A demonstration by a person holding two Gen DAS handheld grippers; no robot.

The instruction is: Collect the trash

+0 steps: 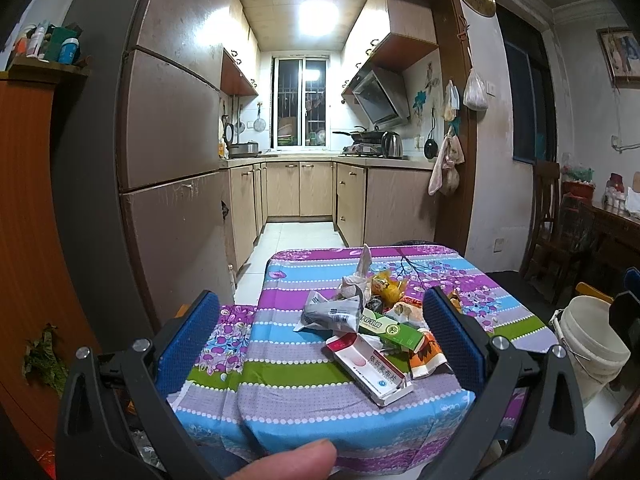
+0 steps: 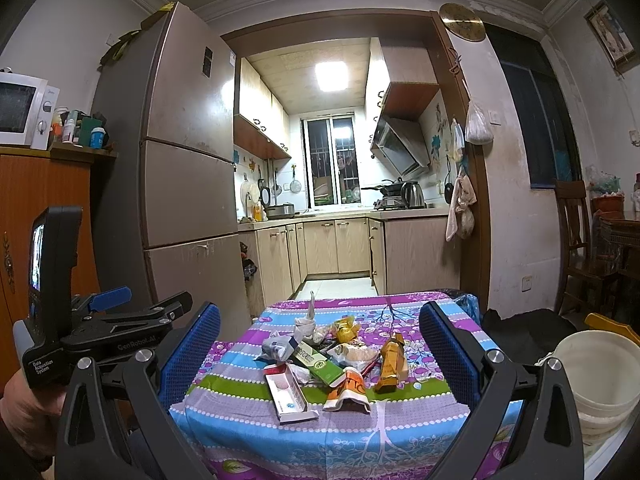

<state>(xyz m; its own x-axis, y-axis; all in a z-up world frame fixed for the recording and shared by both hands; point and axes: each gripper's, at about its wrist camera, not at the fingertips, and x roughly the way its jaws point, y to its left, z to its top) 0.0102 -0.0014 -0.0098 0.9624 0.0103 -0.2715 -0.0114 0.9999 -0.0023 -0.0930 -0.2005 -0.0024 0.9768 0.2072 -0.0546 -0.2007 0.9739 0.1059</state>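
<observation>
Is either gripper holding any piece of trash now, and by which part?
Nothing is held. The left gripper and the right gripper are both open, short of the trash pile on the striped floral tablecloth.

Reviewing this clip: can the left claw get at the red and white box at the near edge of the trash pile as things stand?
Probably yes. The left claw is open and empty, and the red and white box lies uncovered between its fingers, nearest of the pile.

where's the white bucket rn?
The white bucket stands low at the right edge of both wrist views, beside the table with the floral cloth, right of the trash pile and outside the right claw.
</observation>
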